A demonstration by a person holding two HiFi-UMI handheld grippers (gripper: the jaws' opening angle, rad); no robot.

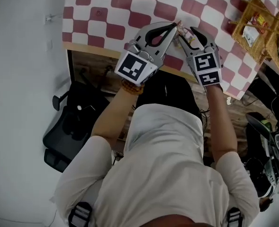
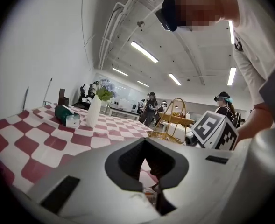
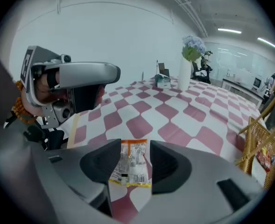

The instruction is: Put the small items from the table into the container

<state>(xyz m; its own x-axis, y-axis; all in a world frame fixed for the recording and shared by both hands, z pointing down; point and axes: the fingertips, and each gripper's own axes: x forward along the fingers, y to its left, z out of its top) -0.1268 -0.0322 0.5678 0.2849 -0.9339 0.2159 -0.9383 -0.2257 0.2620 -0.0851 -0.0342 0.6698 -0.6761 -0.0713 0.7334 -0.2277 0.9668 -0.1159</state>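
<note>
Hovering over the near edge of the table [image 1: 106, 13], the right gripper [image 3: 132, 146] has its jaws spread wide, and a small orange-and-clear sachet [image 3: 130, 169] sits squarely in the gap. It looks to be lying flat on the checked cloth, and neither pad is pressing on it, so there is no grip yet. The left gripper [image 2: 151, 188] hangs just beside it. Its jaws curve round to meet at the tips, and I can't see anything clamped there. A scrap of wrapper shows past the tips, but that reads as the same sachet on the cloth beyond.

This looks like the pick-up step, with the sachet lined up and waiting.

The wicker basket [image 1: 255, 27] stands well apart at the far right of the table. It already holds a few packets, and I take it to be the container.

The next move calls for care:
- Lower the right jaws until the tips bracket the sachet close to the cloth.
- Close on it without dragging the tablecloth up with it; the packet is thin, flat and slippery.
- Lift it and carry it across to the basket.
- Keep the left gripper clear of that path.
</note>
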